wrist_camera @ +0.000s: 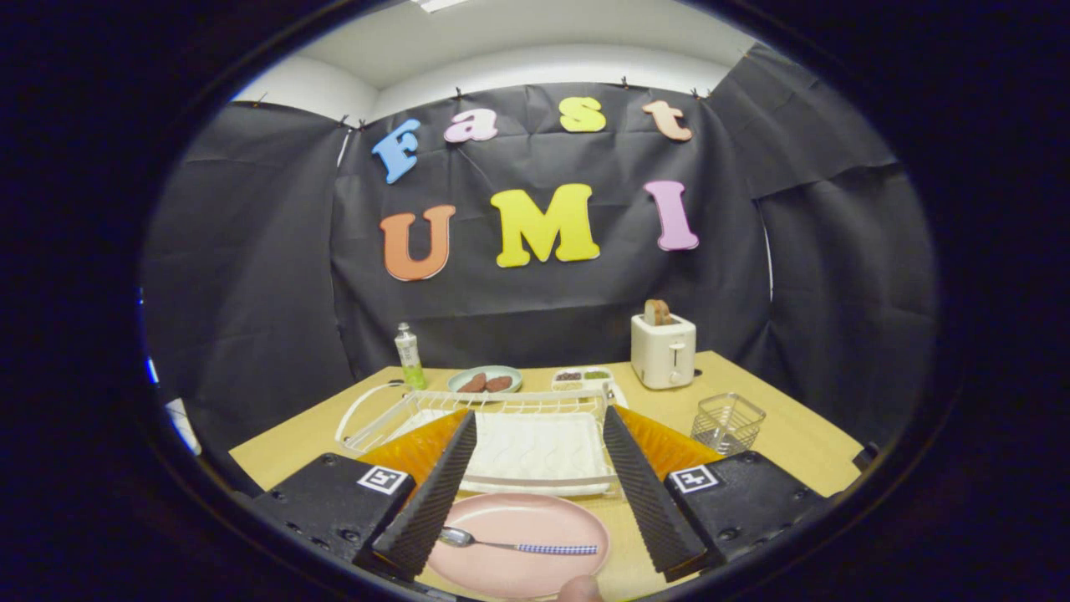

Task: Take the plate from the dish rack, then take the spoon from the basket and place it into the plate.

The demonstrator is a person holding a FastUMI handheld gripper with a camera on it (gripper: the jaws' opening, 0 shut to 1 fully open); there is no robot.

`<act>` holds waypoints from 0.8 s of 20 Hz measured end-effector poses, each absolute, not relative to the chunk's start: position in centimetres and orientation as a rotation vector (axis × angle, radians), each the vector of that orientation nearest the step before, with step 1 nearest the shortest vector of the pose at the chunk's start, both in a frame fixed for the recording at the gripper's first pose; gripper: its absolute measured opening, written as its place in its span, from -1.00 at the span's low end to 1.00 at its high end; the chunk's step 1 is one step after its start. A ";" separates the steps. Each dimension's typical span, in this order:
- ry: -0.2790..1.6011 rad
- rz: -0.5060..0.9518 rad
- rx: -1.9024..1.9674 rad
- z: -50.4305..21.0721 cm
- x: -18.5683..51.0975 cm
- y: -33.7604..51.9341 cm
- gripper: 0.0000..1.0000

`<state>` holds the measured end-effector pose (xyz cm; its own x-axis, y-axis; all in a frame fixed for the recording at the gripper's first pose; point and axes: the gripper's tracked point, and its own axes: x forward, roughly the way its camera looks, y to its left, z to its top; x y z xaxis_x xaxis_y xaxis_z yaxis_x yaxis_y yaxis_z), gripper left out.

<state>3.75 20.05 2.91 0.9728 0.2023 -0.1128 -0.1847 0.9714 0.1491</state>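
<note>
Gripper (535,493) wide open, empty; spoon (518,545) already lying in the pink plate (518,543).

Fingers spread well apart, nothing between the pads, neither one touching the plate or spoon. Plate sits on the wooden table (777,435) low between the fingers, closest to the camera; the spoon lies flat across it, bowl toward the left finger, patterned handle pointing right. A fingertip (579,589) pokes in at the plate's near rim. Just beyond the plate is the white dish rack (501,431), wire rails around a ribbed drain tray. Wire basket (727,422) stands apart, right of the rack. Farther back: a white toaster (663,349) with a bread slice up, a small divided tray (583,378), a green plate (485,380) with two brown pieces, a green bottle (409,357) at left.
</note>
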 end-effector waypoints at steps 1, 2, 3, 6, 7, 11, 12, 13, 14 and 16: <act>0.100 0.186 0.125 3.4 3.3 19.3 0.97; 0.076 0.174 0.115 3.9 2.9 18.5 0.97; 0.052 0.162 0.107 4.2 2.5 17.7 0.97; -0.006 0.136 0.098 5.0 1.2 15.7 0.97; -0.023 0.134 0.095 5.3 0.8 15.4 0.97; -0.077 0.162 0.088 6.1 -0.7 15.3 0.97; -0.081 0.166 0.094 6.1 -0.9 15.3 0.97; -0.080 0.167 0.095 5.9 -0.9 15.3 0.97; -0.077 0.165 0.090 5.6 -0.9 15.2 0.97; -0.082 0.152 0.084 5.5 -0.9 15.0 0.98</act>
<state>-0.93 14.98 5.45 0.9851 0.1478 0.0883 -0.1547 0.9849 0.0775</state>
